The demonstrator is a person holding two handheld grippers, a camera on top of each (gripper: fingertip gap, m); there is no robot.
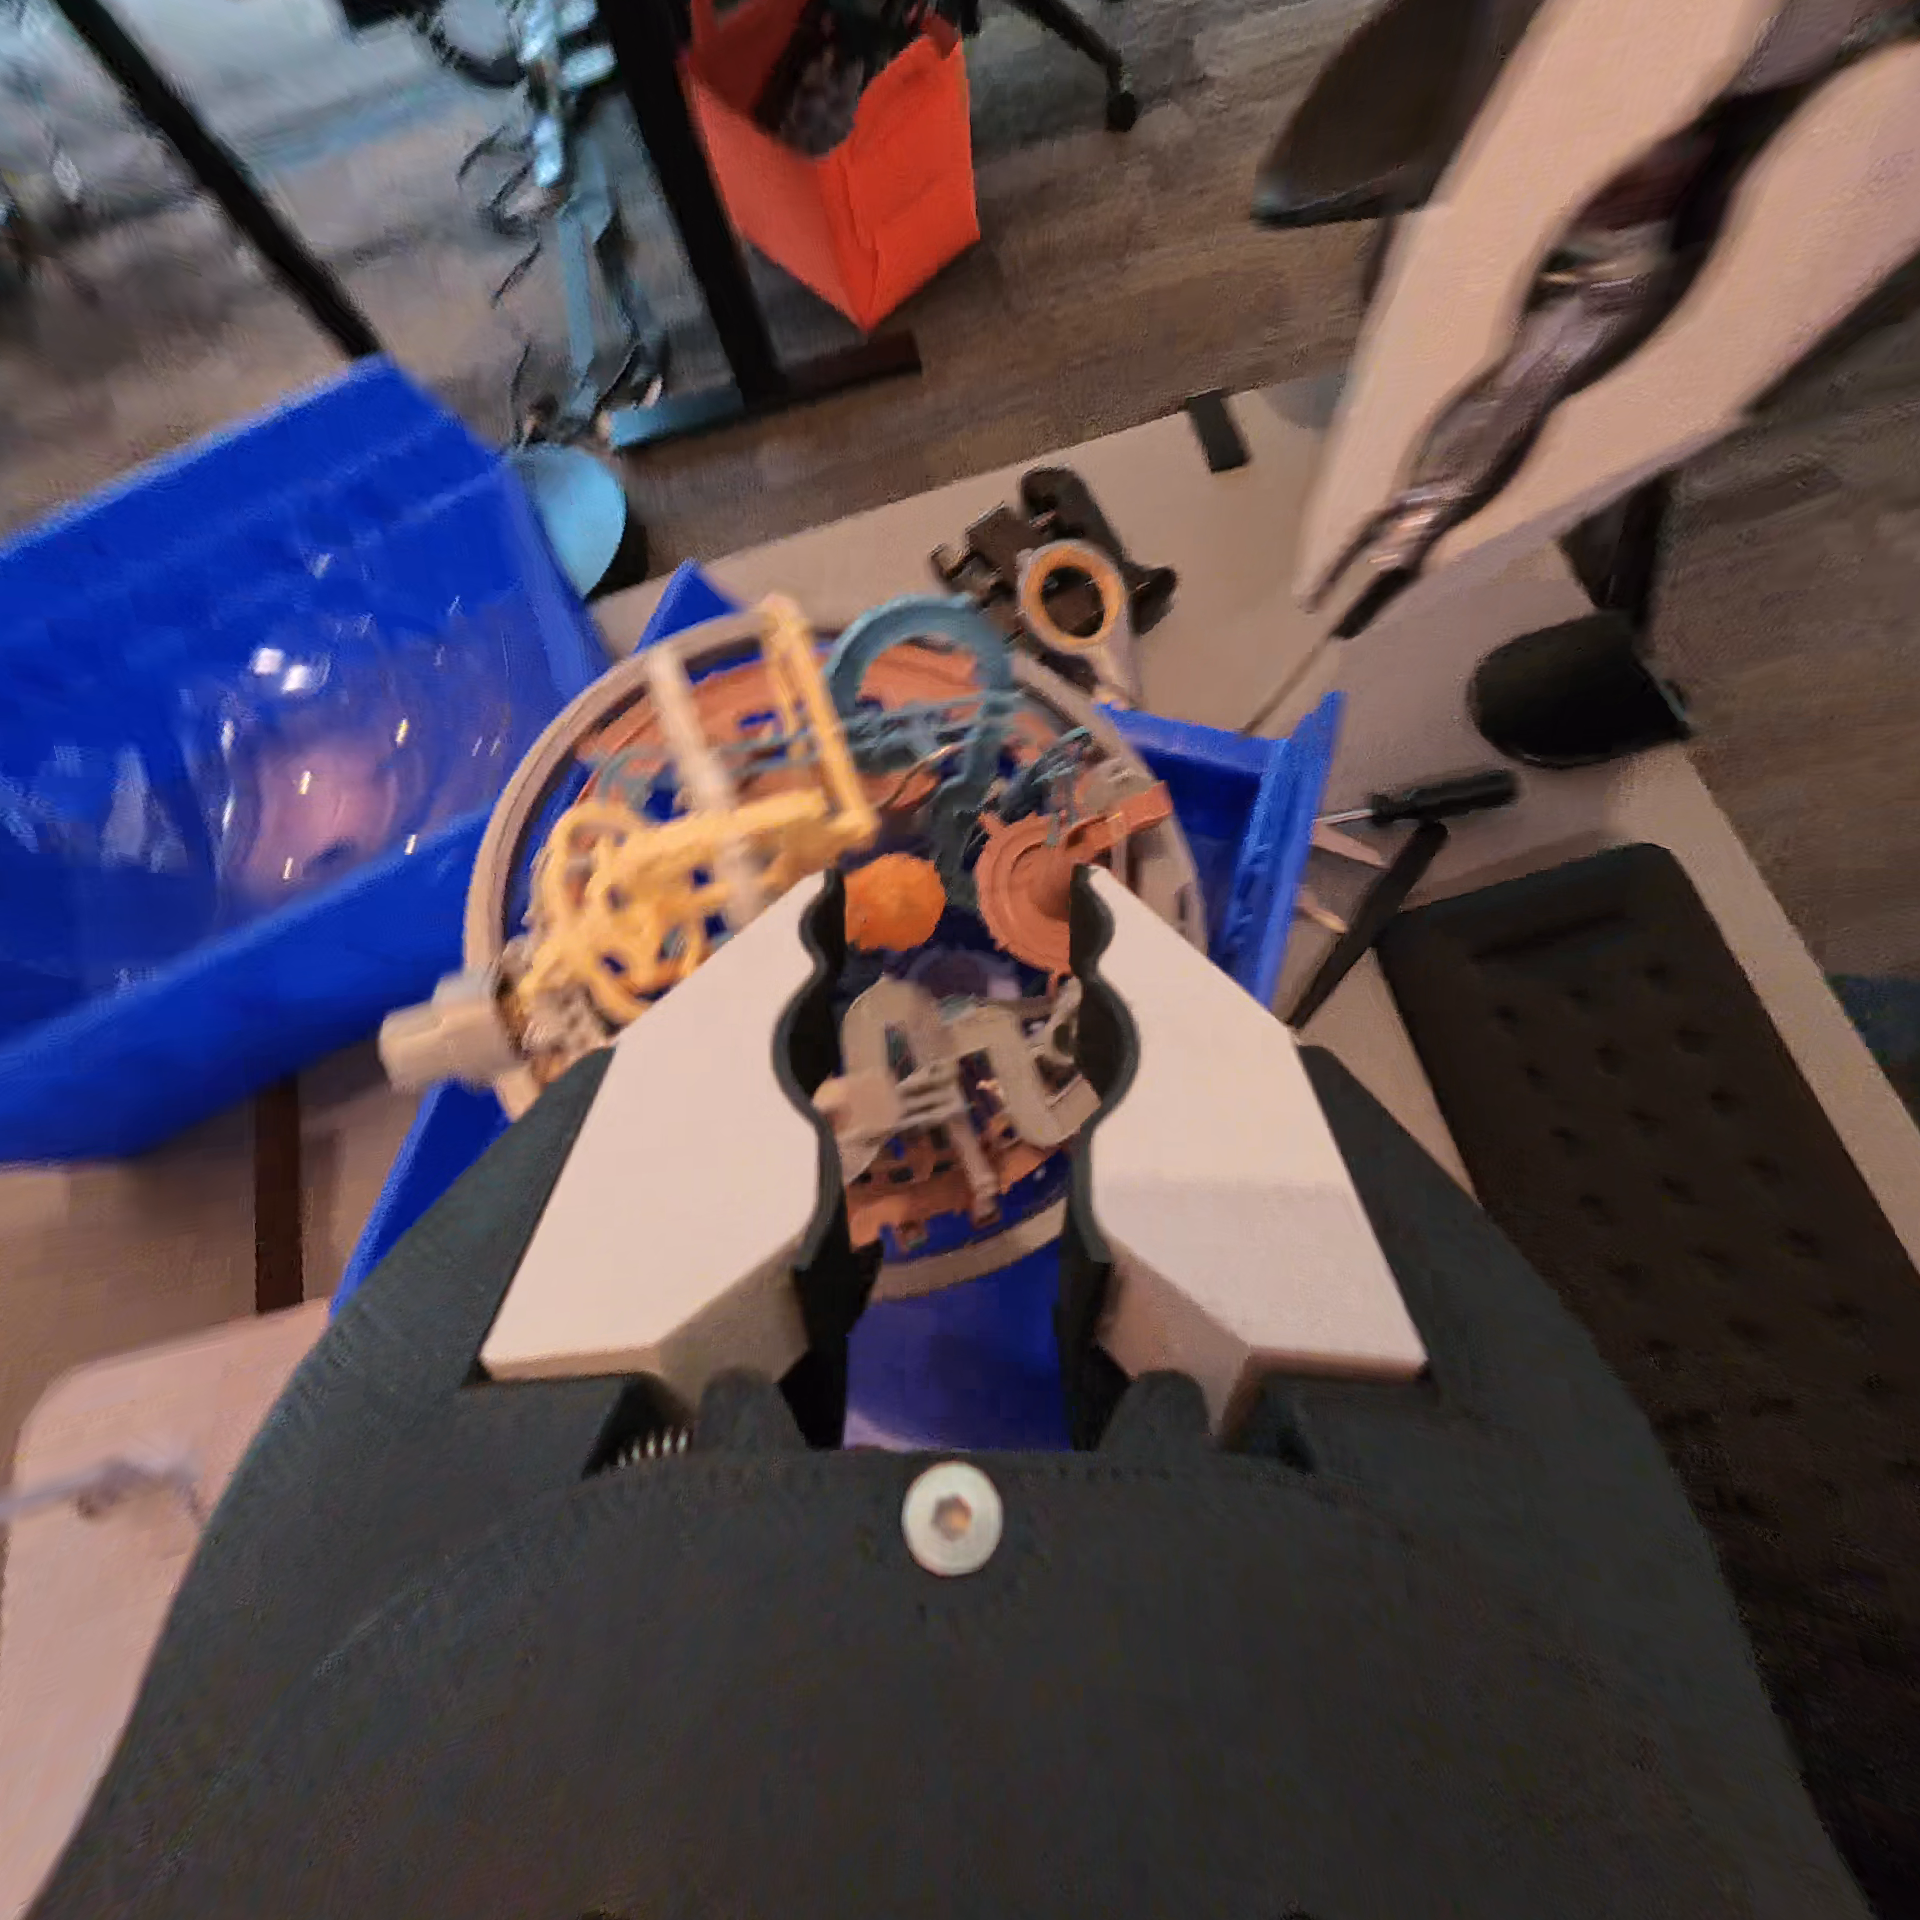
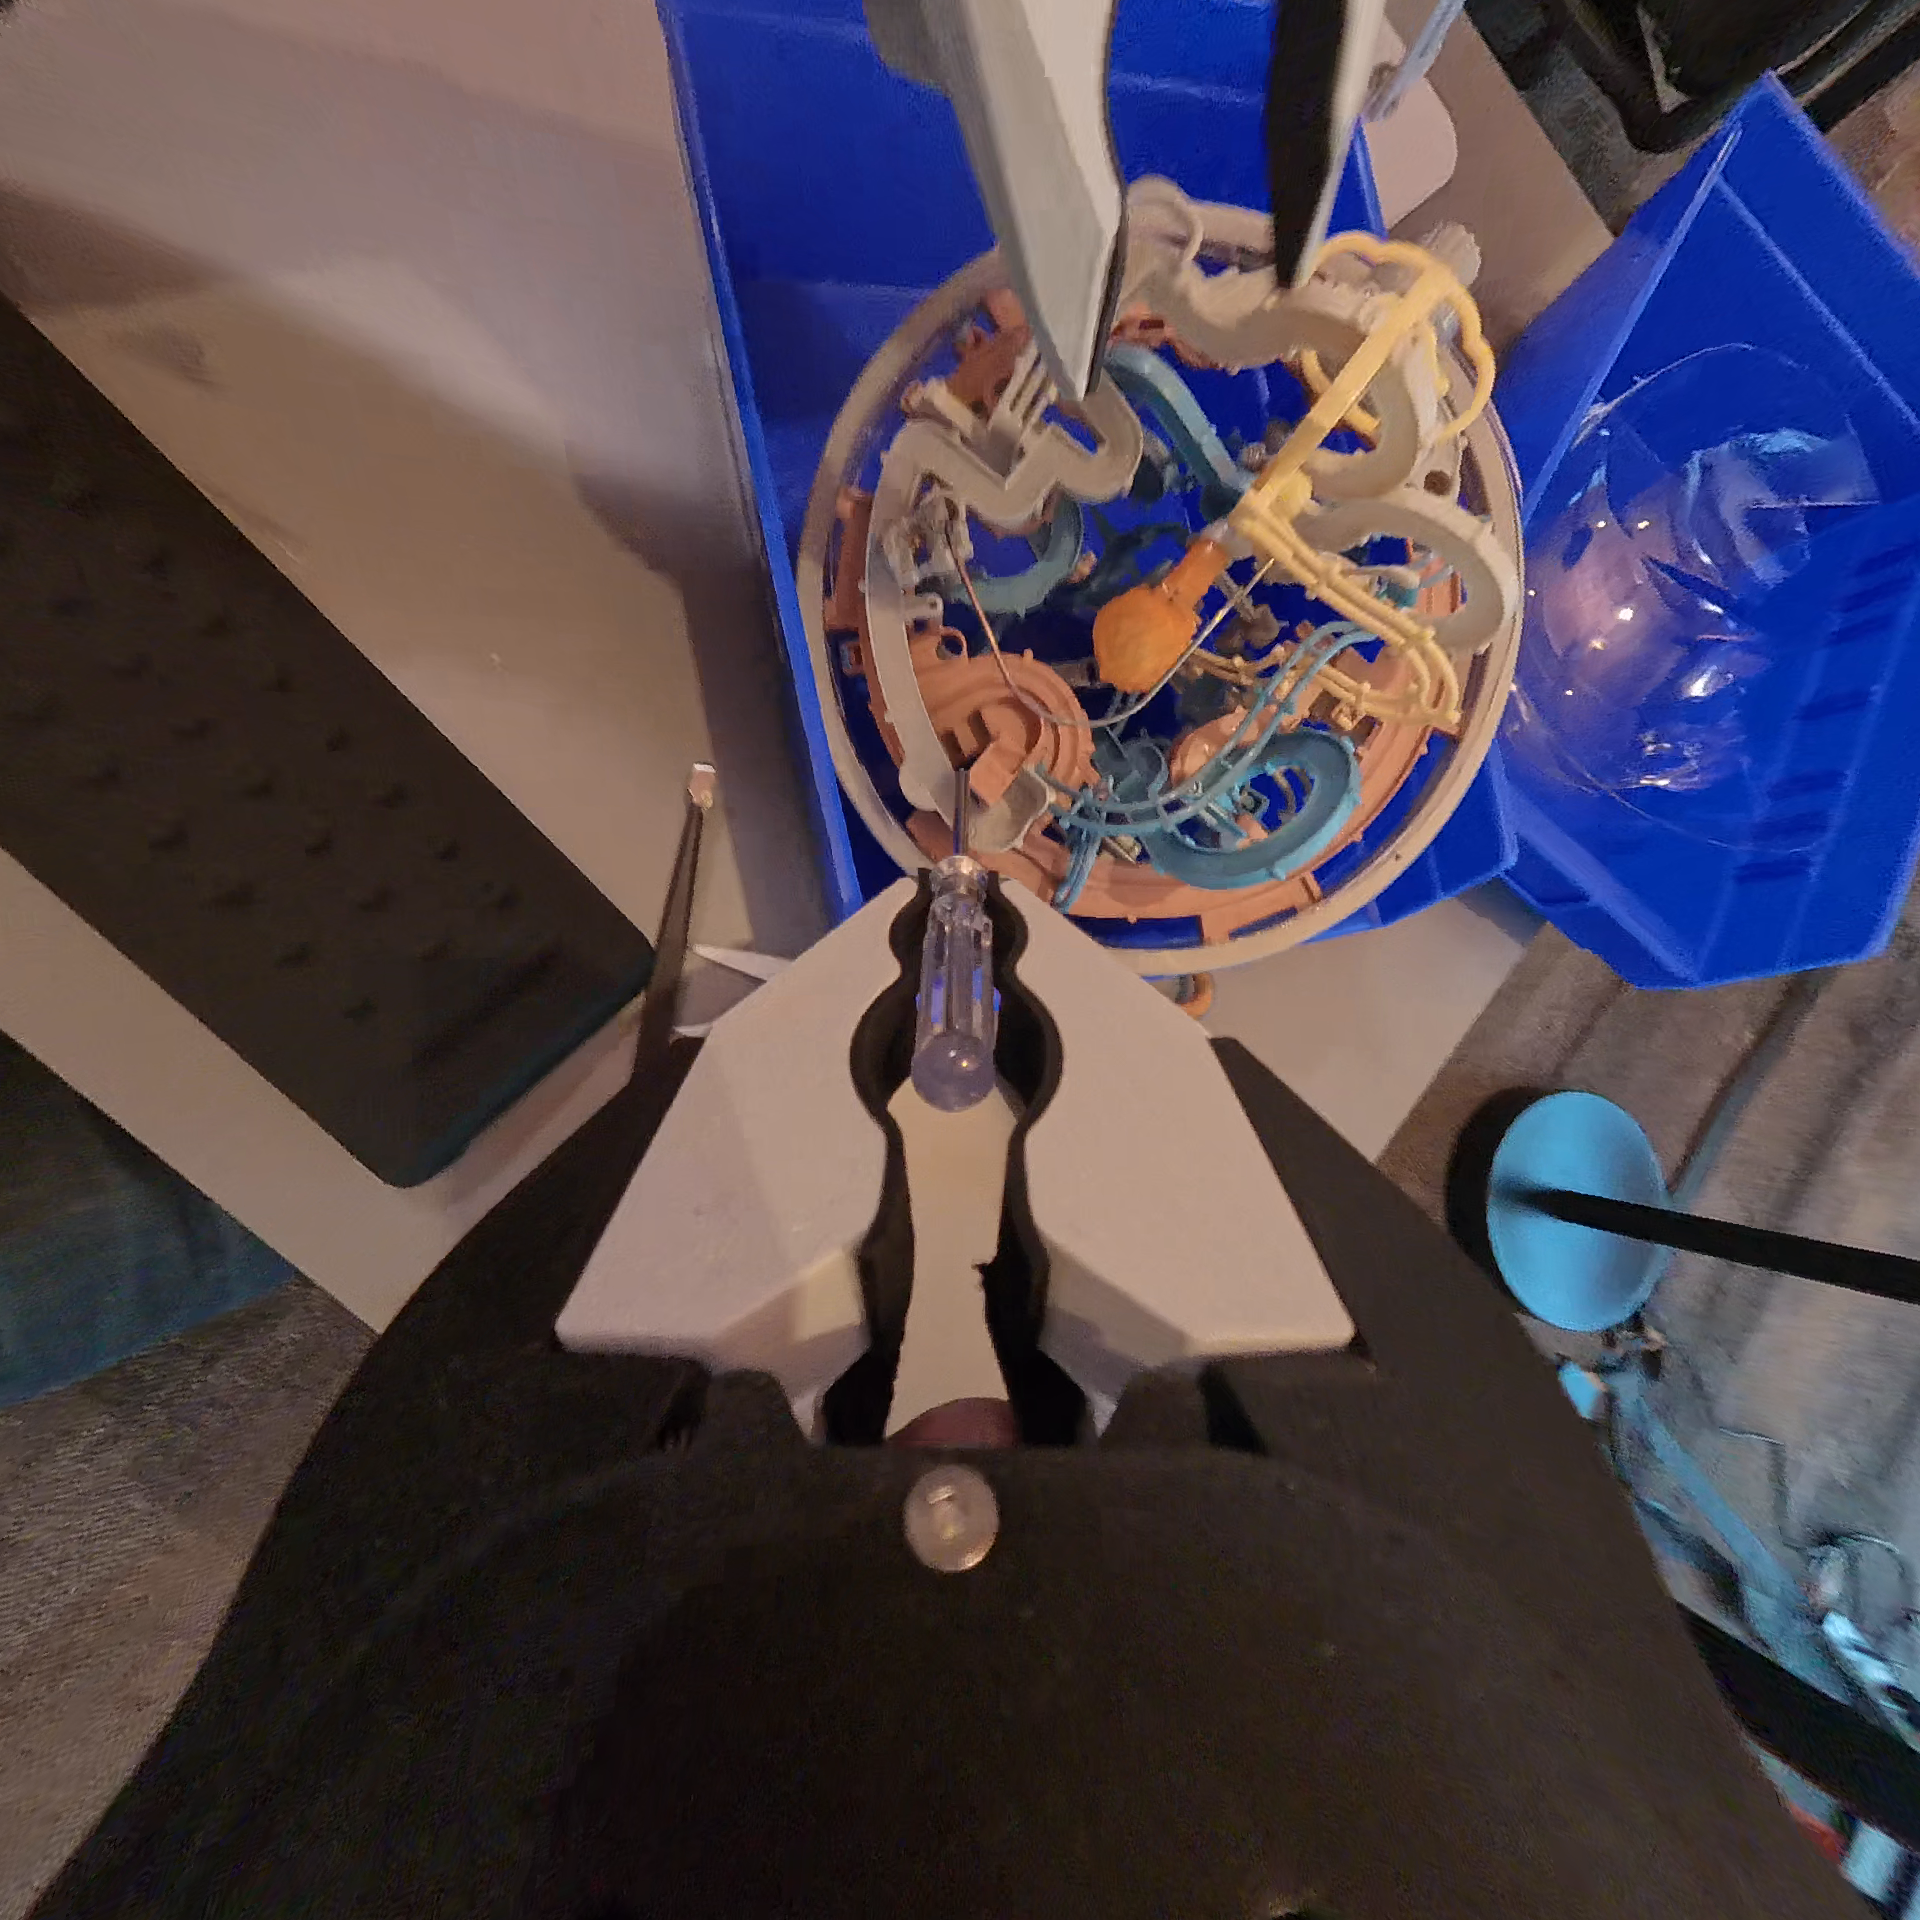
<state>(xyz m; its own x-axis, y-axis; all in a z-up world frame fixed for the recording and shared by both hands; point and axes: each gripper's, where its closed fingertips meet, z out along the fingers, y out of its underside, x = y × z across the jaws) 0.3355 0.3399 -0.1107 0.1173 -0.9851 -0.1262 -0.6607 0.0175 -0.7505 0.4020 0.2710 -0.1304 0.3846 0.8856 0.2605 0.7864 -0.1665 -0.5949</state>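
Note:
A maze ball (image 1: pixel 665 894) of grey, orange-brown, yellow and teal tracks, with an orange ball at its centre, sits with its top half uncovered in a blue bin (image 1: pixel 1262 831). My left gripper (image 1: pixel 956 883) reaches into it, and its jaws close on a grey track piece (image 1: pixel 935 1070). In the right wrist view the left gripper (image 2: pixel 1190 327) comes down from the top onto the maze ball (image 2: pixel 1143 623). My right gripper (image 2: pixel 958 888) is shut on a small clear-handled screwdriver (image 2: pixel 951 997). The screwdriver's tip touches an orange-brown part at the ball's near rim. The right gripper (image 1: pixel 1351 603) also shows at upper right.
A second blue bin (image 2: pixel 1766 312) beside the first holds a clear dome (image 2: pixel 1704 623). A black perforated mat (image 2: pixel 260 779), tweezers (image 2: pixel 675 894), a black screwdriver (image 1: pixel 1444 800) and a black part with an orange ring (image 1: pixel 1070 592) lie on the table. An orange bag (image 1: pixel 862 187) stands on the floor. The grippers' ends are close to 11 centimeters from one another.

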